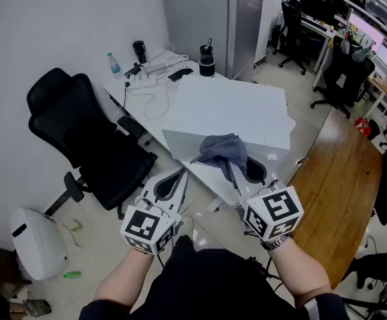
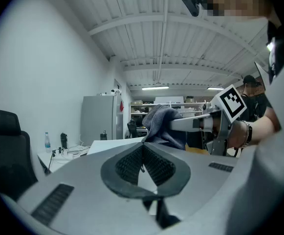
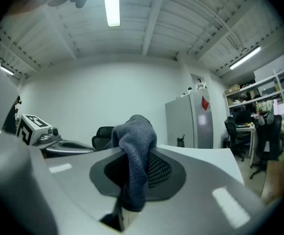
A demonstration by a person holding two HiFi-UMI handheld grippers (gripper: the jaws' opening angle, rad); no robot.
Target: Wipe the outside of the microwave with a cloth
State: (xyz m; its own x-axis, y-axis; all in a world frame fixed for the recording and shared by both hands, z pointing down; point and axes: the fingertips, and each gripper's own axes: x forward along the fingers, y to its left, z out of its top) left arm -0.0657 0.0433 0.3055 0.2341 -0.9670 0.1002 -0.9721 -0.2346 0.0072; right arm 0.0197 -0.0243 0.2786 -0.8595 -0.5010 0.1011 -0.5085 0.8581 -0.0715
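The microwave [image 1: 230, 112] is a white box on a white table [image 1: 146, 109], just ahead of both grippers. A grey-blue cloth [image 1: 223, 151] hangs bunched at the microwave's near edge, and my right gripper [image 1: 232, 169] is shut on it. In the right gripper view the cloth [image 3: 134, 146] stands up between the pads of my right gripper [image 3: 134, 173] and droops over them. My left gripper [image 1: 181, 174] is shut with nothing between its fingers, held level to the left of the cloth. The left gripper view shows its jaws pressed together and the cloth [image 2: 163, 124] beyond them.
A black office chair [image 1: 86, 132] stands left of the table. Cables, a water bottle [image 1: 114, 64] and a black flask [image 1: 207, 57] lie at the table's far end. A wooden table [image 1: 343, 192] is on the right, a white bin [image 1: 36, 242] on the floor at left.
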